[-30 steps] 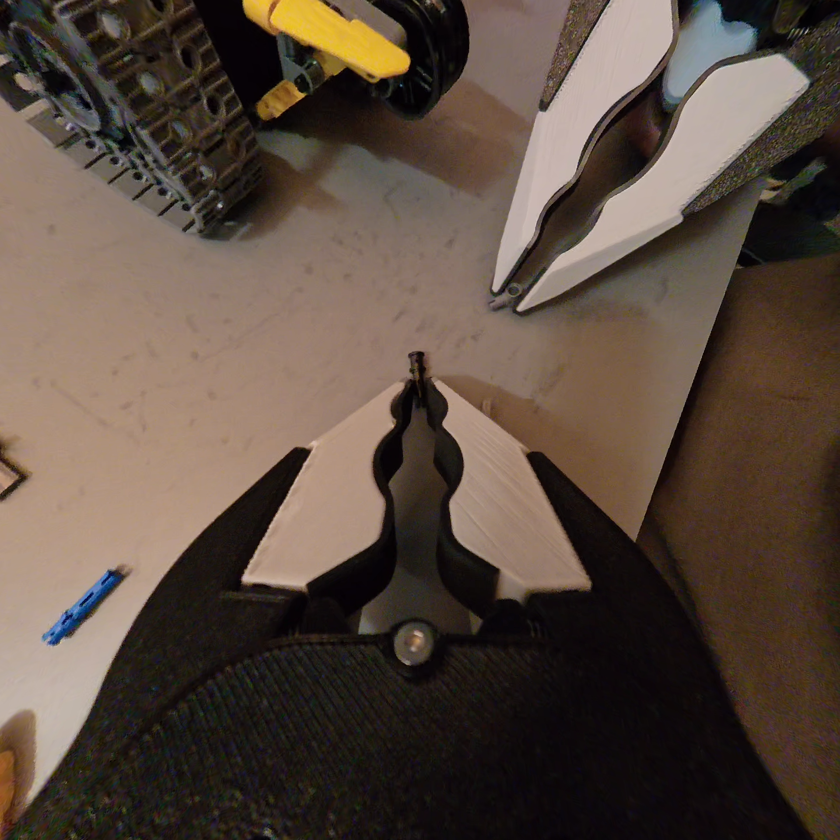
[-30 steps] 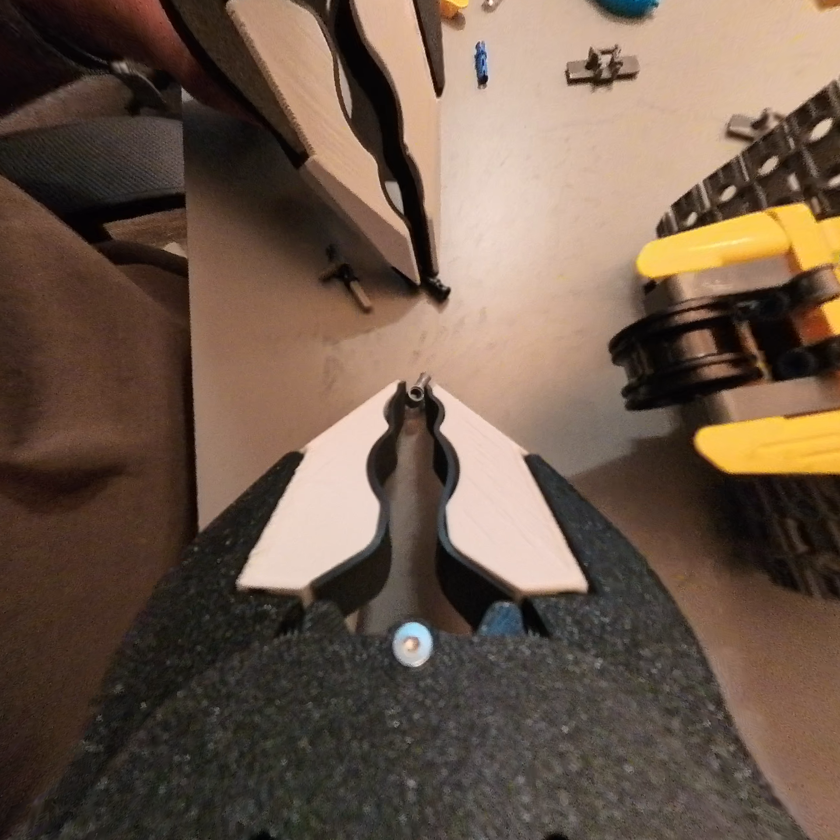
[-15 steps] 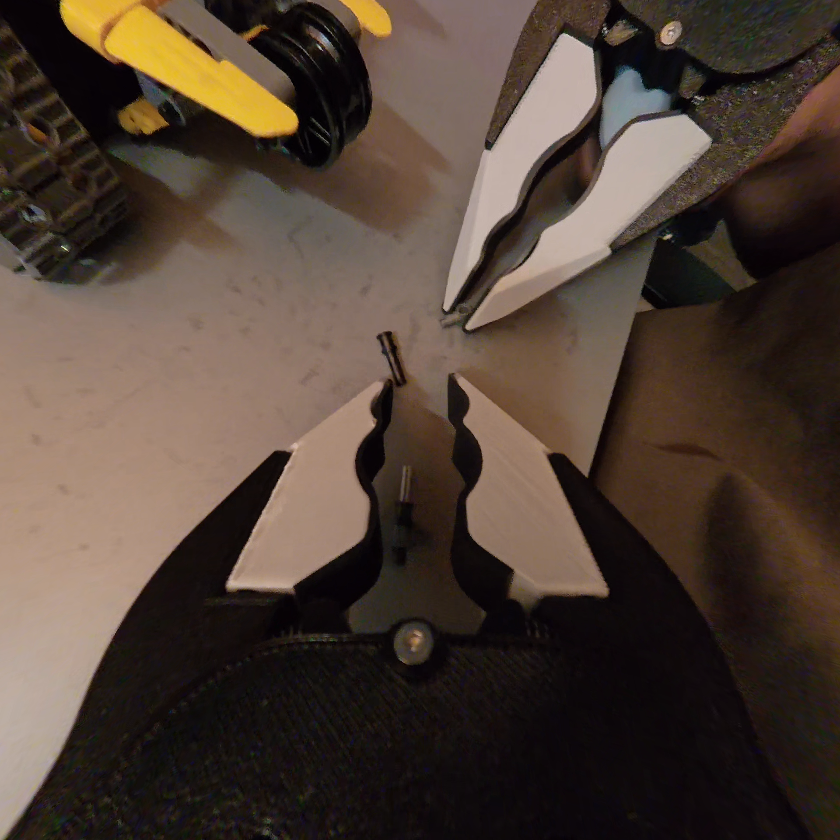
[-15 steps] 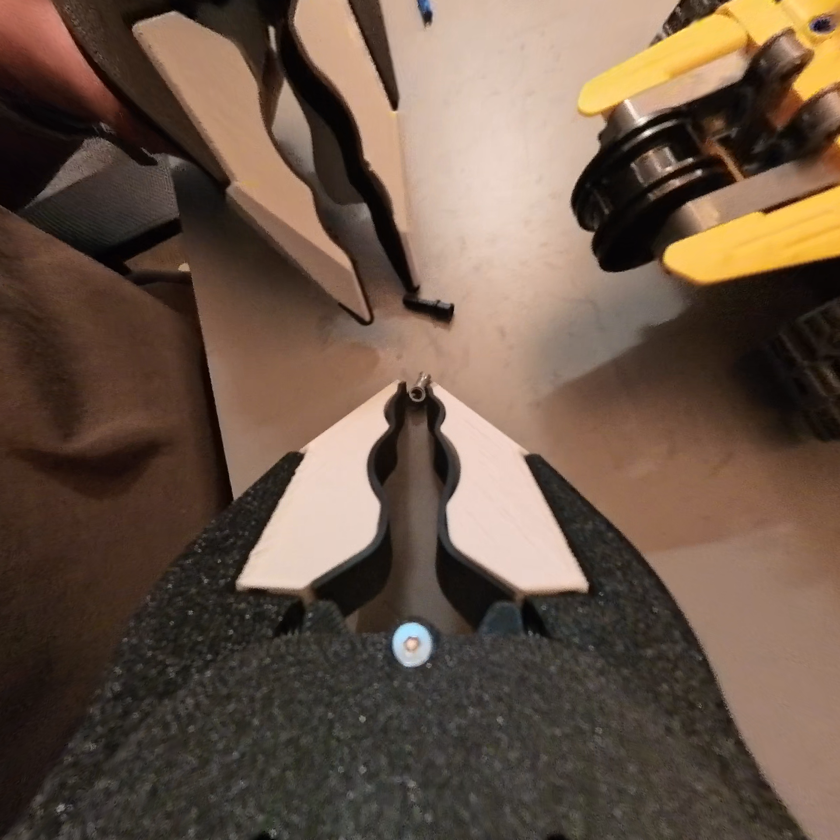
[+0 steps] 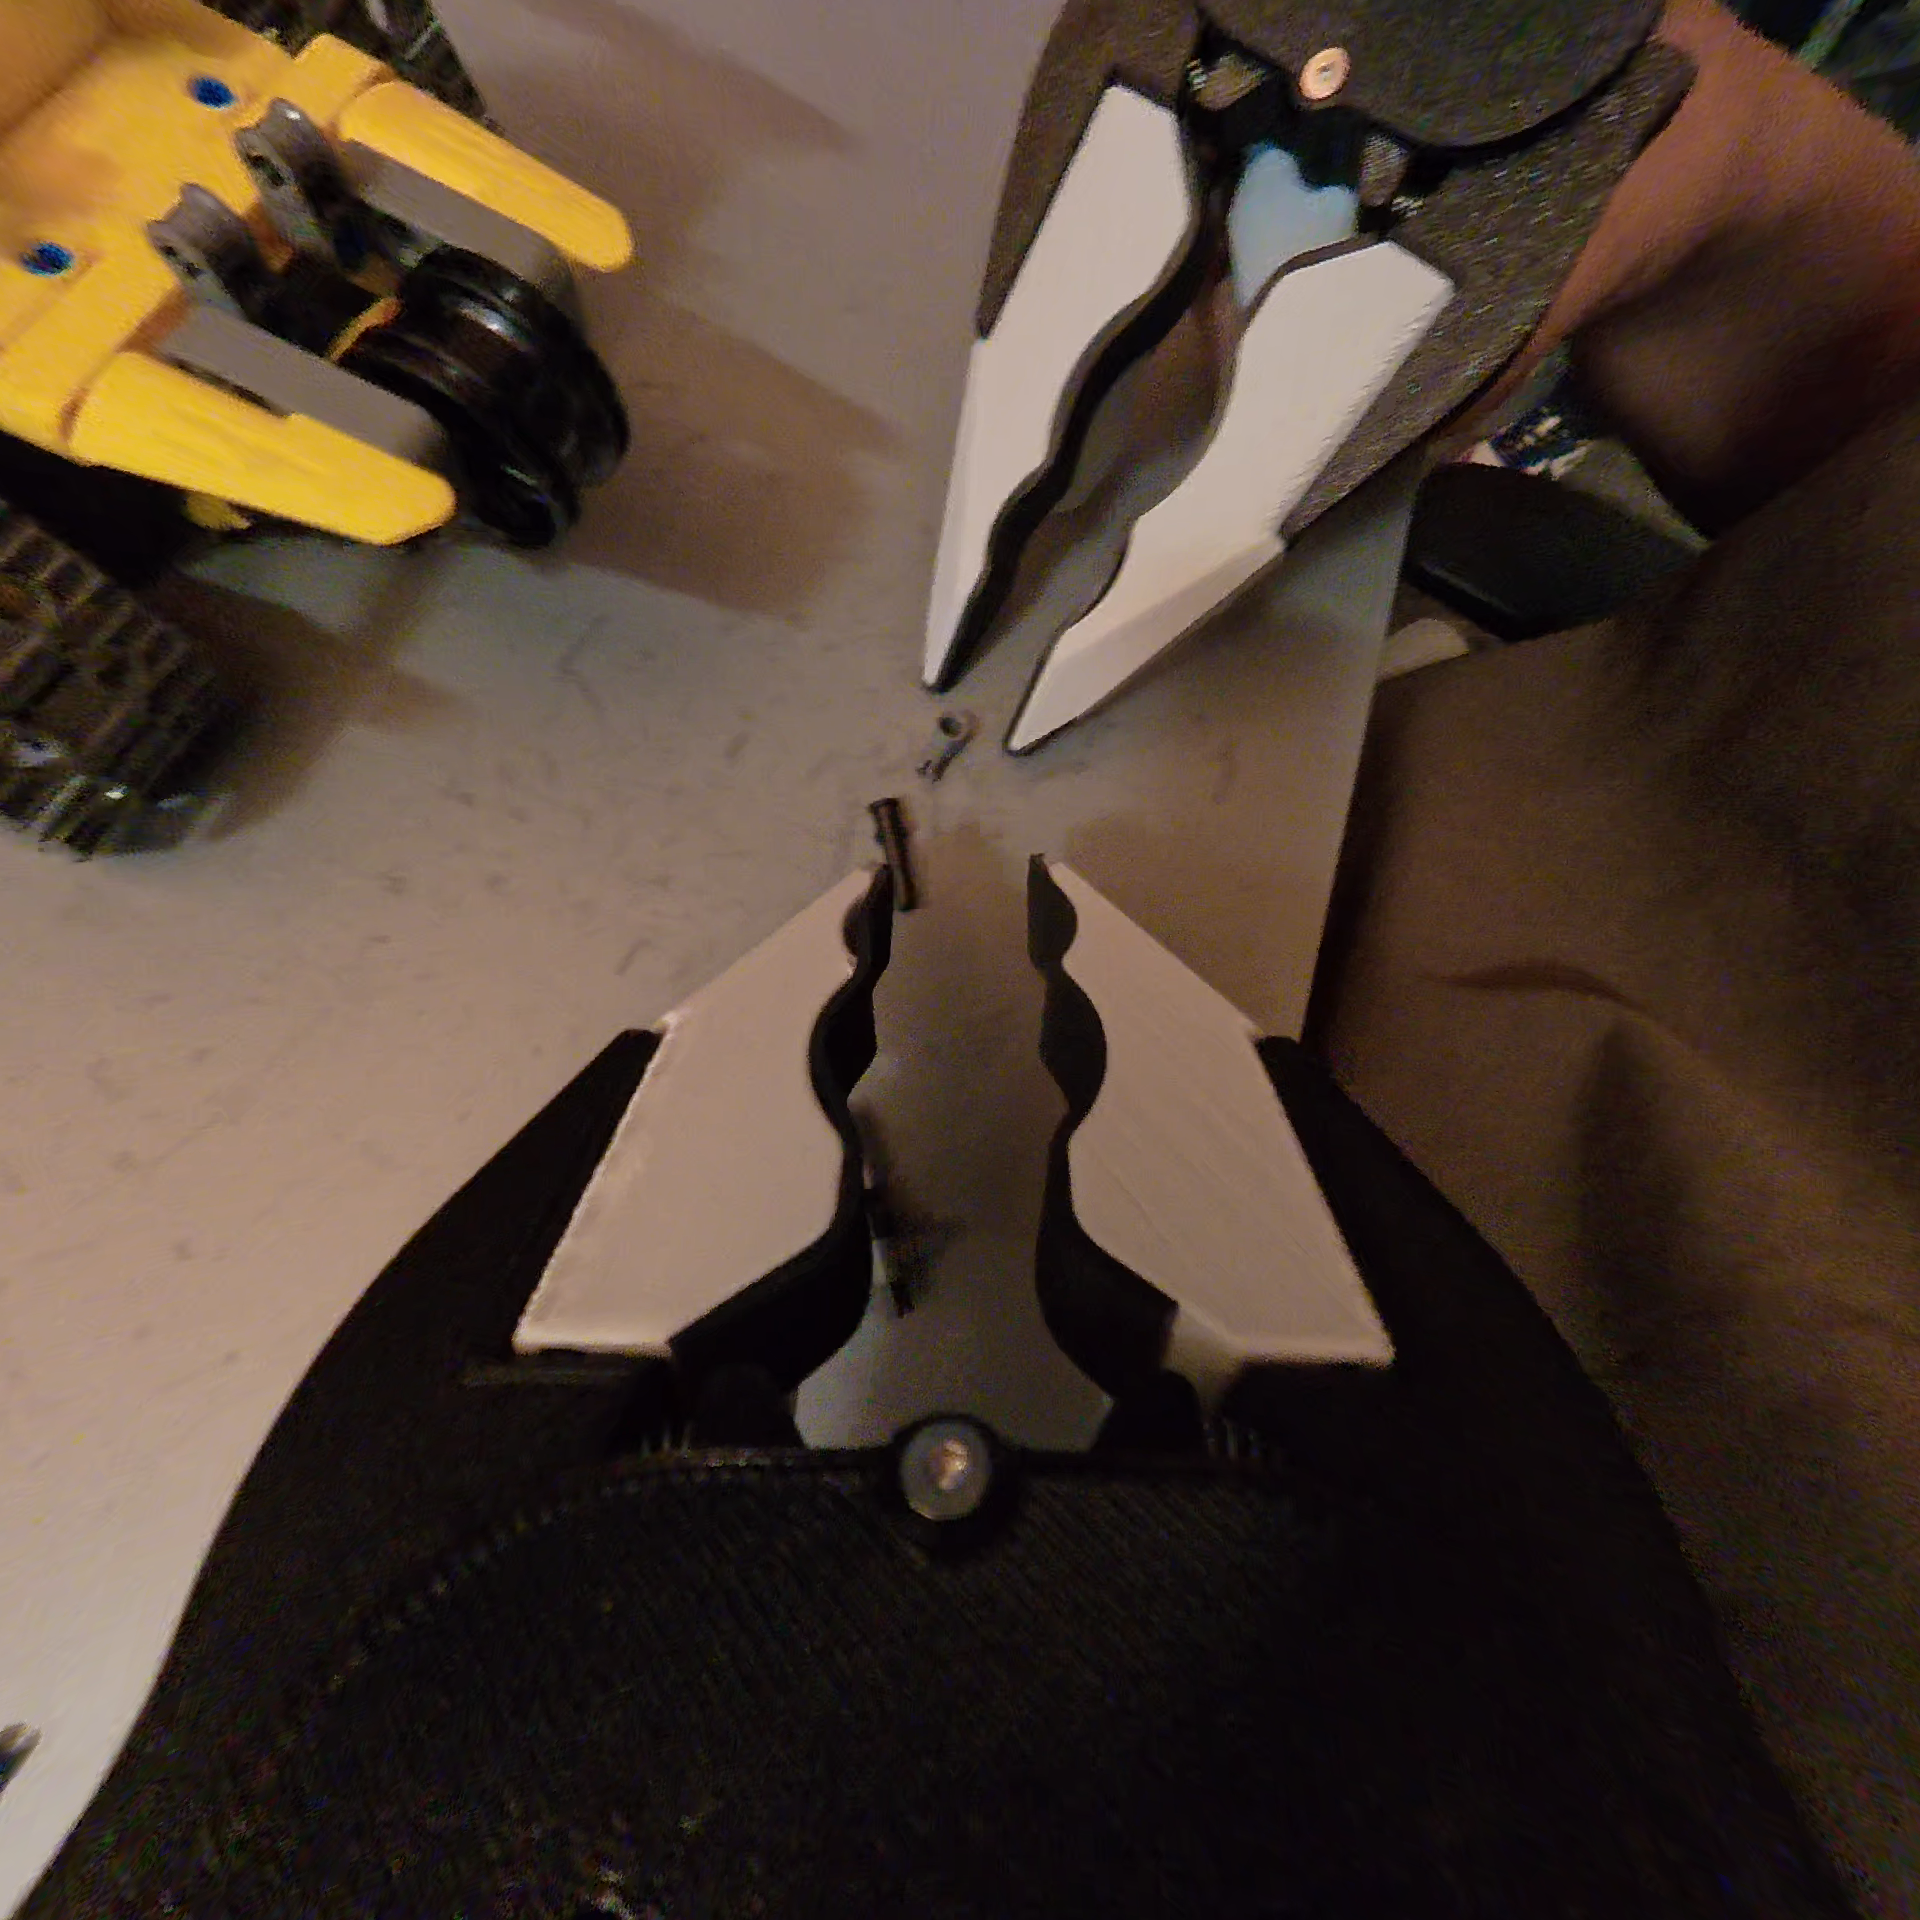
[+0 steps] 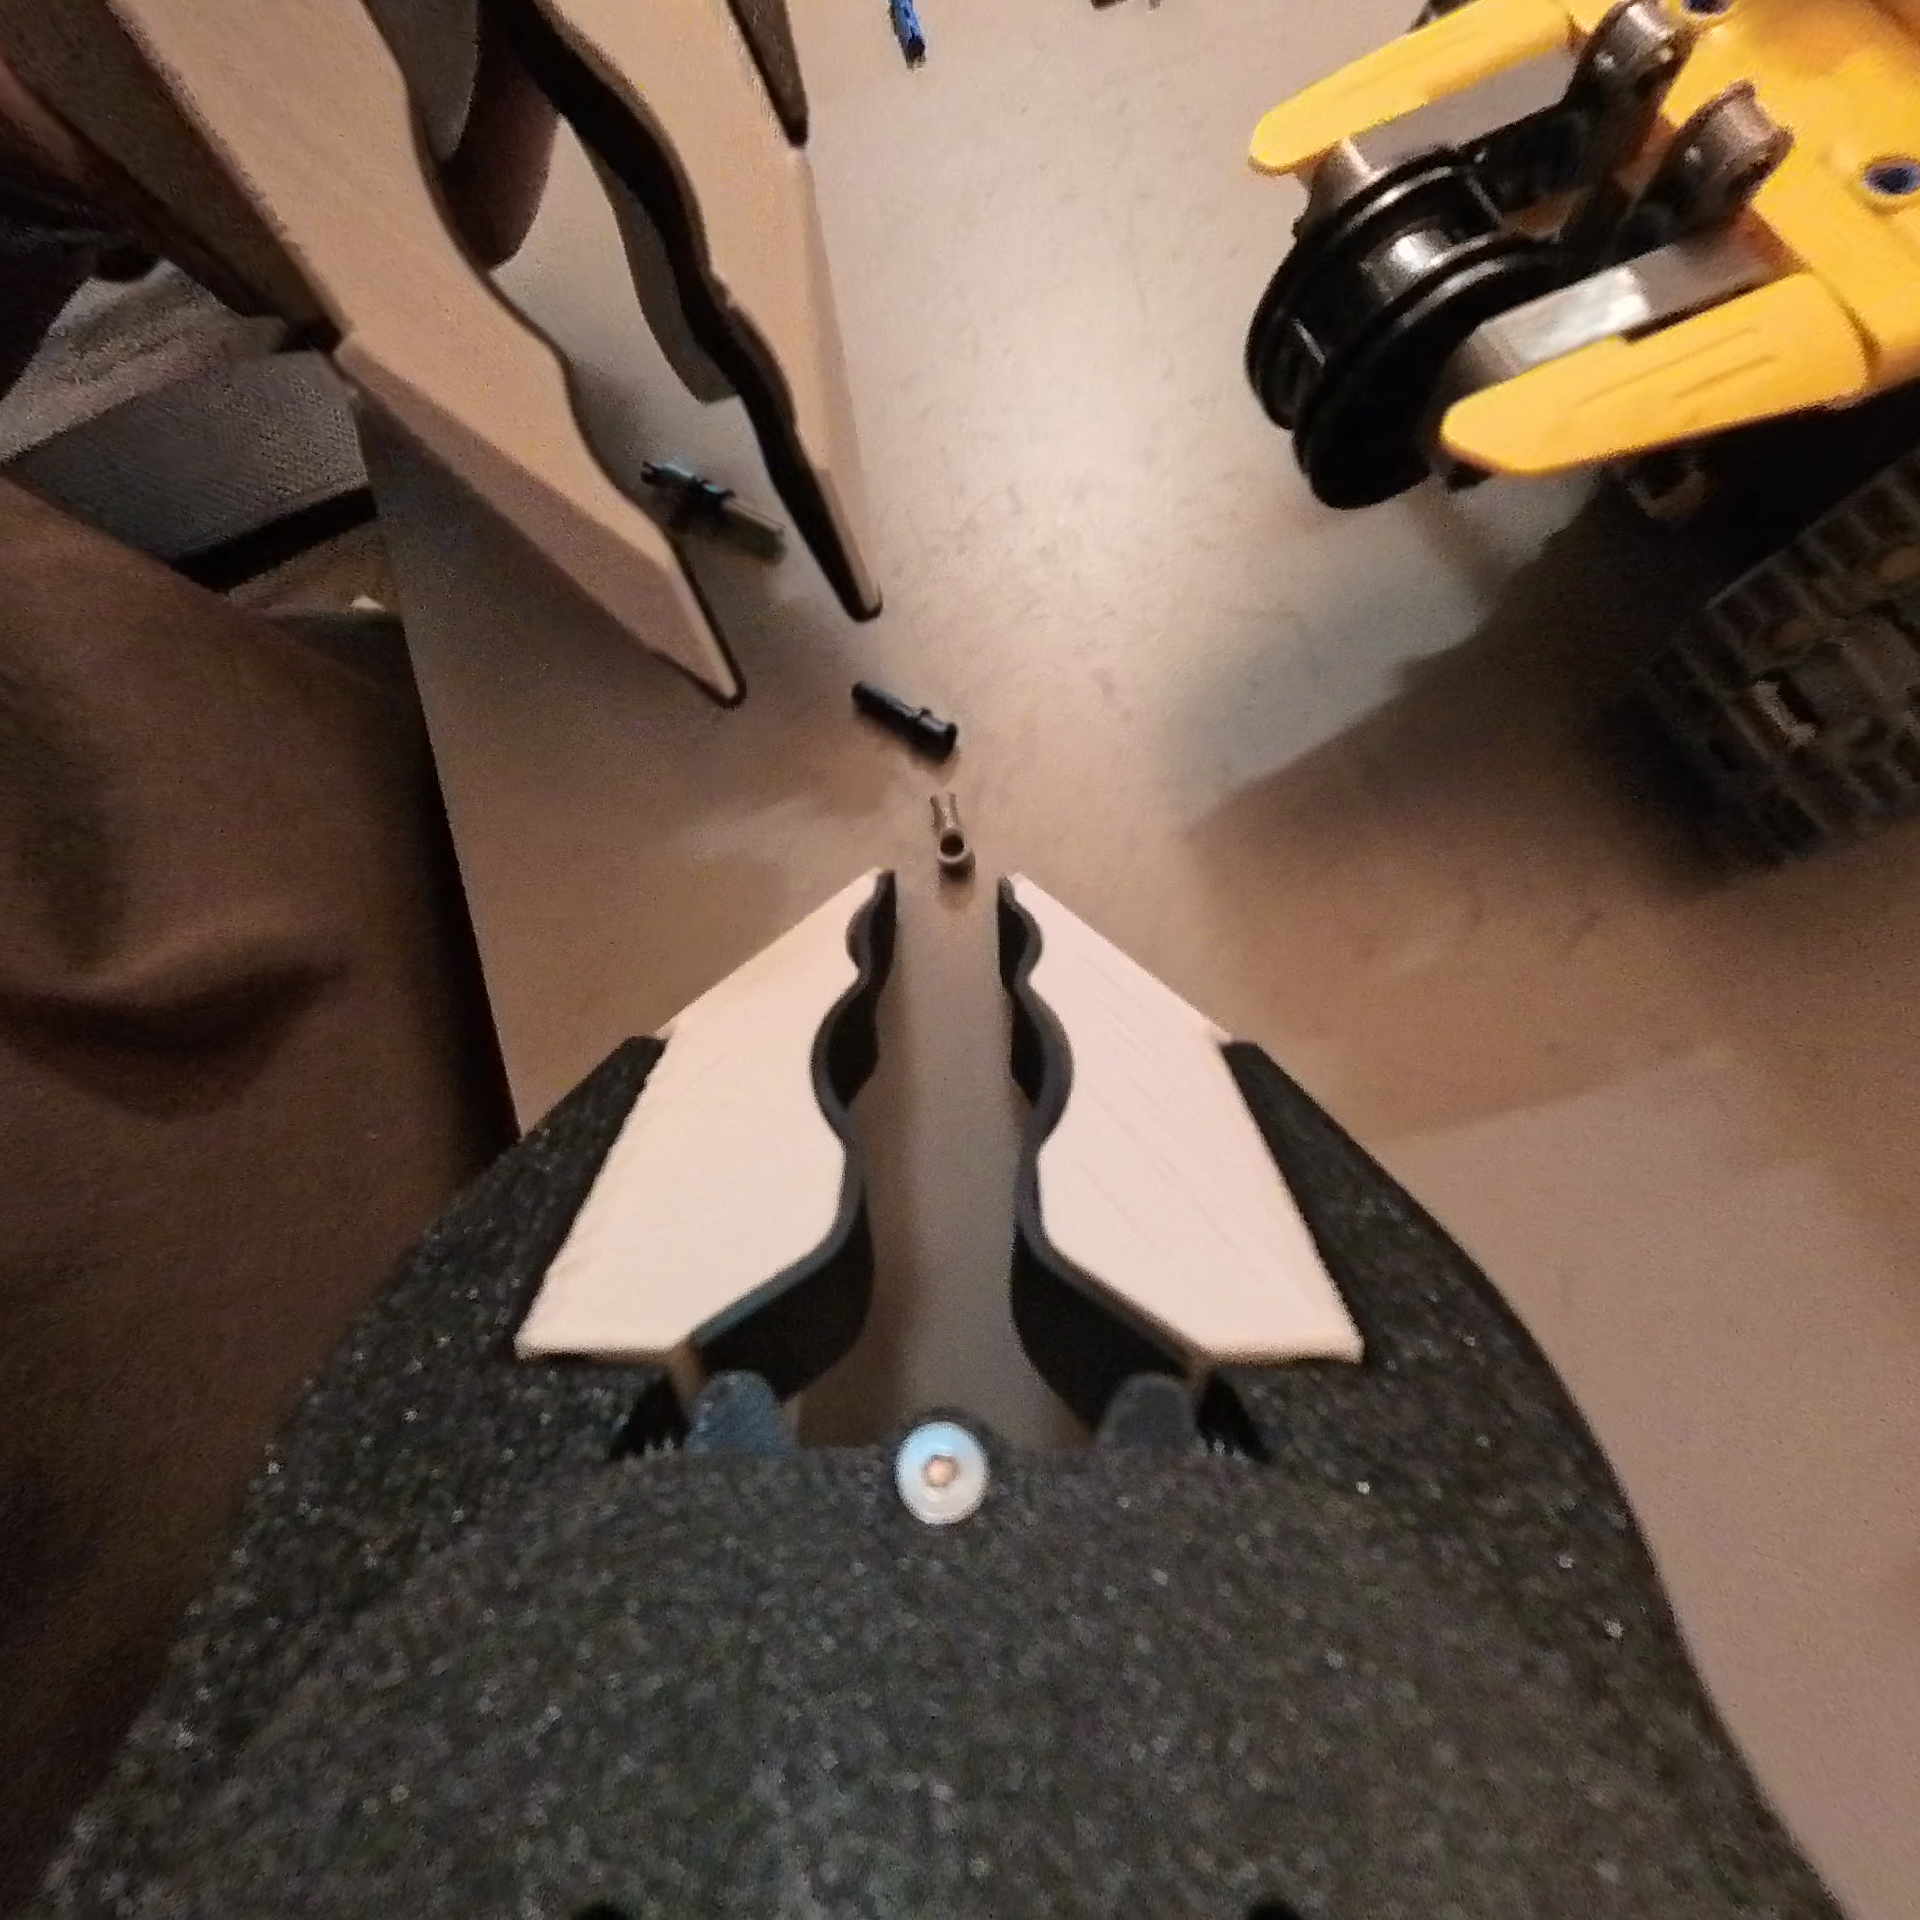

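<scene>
My left gripper (image 5: 958, 864) is open and empty, low over the grey table (image 5: 436, 935). A small black pin (image 5: 896, 850) lies on the table just ahead of its left fingertip. My right gripper (image 6: 943, 879) is open and empty too. A small grey pin (image 6: 950, 831) lies just past its tips, and the black pin (image 6: 904, 717) lies a little beyond. In the left wrist view the right gripper (image 5: 975, 717) points toward mine, with the grey pin (image 5: 948, 740) between its tips. In the right wrist view the left gripper (image 6: 798, 652) comes in from the upper left.
A yellow and black toy vehicle (image 5: 312, 343) with a black pulley and grey tracks stands nearby; it also shows in the right wrist view (image 6: 1558, 312). Another dark pin piece (image 6: 707, 501) lies under the left gripper. A brown cloth (image 5: 1662, 1143) lies past the table's edge. My right fingertips sit around 5 cm from my left ones.
Both grippers have opened. The left one let go of the black pin about half a second ago; the right one has just let go of the grey pin. Both pins now lie on the table.
</scene>
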`<state>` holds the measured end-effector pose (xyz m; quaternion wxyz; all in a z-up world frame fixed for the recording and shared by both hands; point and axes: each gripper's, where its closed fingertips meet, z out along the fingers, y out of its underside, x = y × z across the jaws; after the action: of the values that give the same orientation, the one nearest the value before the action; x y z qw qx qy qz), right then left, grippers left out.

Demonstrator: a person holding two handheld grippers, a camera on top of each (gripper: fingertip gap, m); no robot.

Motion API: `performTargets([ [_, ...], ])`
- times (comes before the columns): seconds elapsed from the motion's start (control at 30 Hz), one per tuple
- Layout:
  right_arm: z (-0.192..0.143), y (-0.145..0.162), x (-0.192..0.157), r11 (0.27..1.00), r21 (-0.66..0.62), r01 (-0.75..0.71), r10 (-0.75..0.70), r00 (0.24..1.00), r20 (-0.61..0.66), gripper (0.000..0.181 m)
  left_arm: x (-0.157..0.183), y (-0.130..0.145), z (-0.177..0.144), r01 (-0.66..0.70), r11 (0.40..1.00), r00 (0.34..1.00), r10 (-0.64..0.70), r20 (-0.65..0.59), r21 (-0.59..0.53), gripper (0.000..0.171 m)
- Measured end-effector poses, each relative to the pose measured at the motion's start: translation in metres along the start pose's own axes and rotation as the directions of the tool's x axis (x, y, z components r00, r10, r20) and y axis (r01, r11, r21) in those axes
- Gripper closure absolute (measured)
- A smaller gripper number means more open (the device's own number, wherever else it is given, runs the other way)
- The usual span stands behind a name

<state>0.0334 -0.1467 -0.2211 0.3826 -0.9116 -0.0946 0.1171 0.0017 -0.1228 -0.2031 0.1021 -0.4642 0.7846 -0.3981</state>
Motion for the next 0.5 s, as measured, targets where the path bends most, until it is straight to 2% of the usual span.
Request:
performTargets([
  [0.17, -0.007, -0.001, 0.001, 0.999, 0.038, -0.008, 0.009, 1.0, -0.019, 0.17, -0.008, 0.006, 0.0, 0.026, 1.0, 0.999, -0.025, 0.035, -0.017, 0.148],
  [0.33, -0.008, -0.005, -0.011, 0.997, 0.066, -0.033, 0.028, 0.997, 0.069, 0.175, -0.004, 0.009, 0.009, -0.007, 0.998, 0.999, 0.01, 0.045, -0.056, 0.153],
  [0.5, 0.001, -0.006, -0.025, 0.999, 0.035, 0.024, -0.027, 0.995, 0.096, 0.176, -0.001, 0.015, 0.013, -0.013, 0.994, 0.998, 0.019, 0.052, -0.109, 0.156],
])
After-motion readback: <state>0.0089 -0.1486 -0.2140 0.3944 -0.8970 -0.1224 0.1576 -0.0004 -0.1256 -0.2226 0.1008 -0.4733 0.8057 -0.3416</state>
